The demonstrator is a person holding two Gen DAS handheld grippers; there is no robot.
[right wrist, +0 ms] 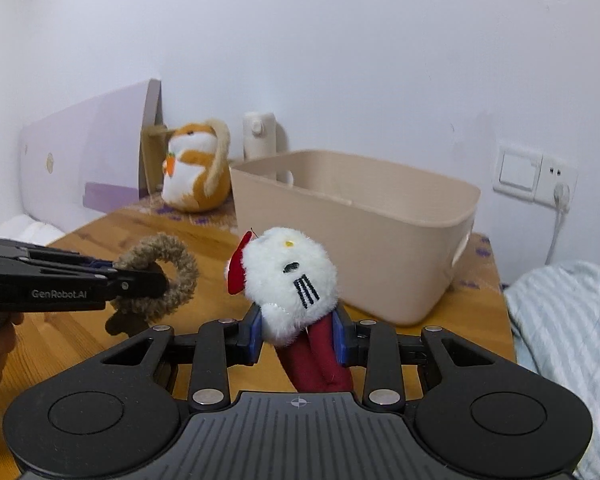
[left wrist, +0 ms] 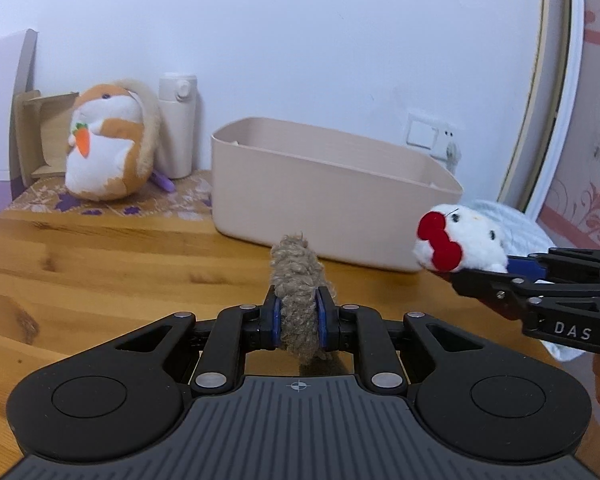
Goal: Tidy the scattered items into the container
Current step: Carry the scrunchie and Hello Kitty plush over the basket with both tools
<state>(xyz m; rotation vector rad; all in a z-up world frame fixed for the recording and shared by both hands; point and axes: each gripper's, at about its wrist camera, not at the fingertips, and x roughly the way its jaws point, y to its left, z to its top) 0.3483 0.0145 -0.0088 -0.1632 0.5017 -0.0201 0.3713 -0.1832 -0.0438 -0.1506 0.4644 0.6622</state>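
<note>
Nearest us, low in the frame, our left gripper (left wrist: pixel 298 316) pinches a fuzzy brown ring (left wrist: pixel 296 280) while our right gripper (right wrist: pixel 298 334) clamps a white cat plush (right wrist: pixel 290 280), both lifted above the wooden table (left wrist: pixel 100 264). At centre the beige bin (right wrist: pixel 364 224) waits just ahead; its inside looks empty, though we cannot see its floor. Both drops remain. At upper left, a hamster plush (left wrist: pixel 108 144) and white bottle (left wrist: pixel 178 124) sit clear of the path.

Both wrist views look low across the table (left wrist: pixel 100 264) toward the bin (right wrist: pixel 352 216).
</note>
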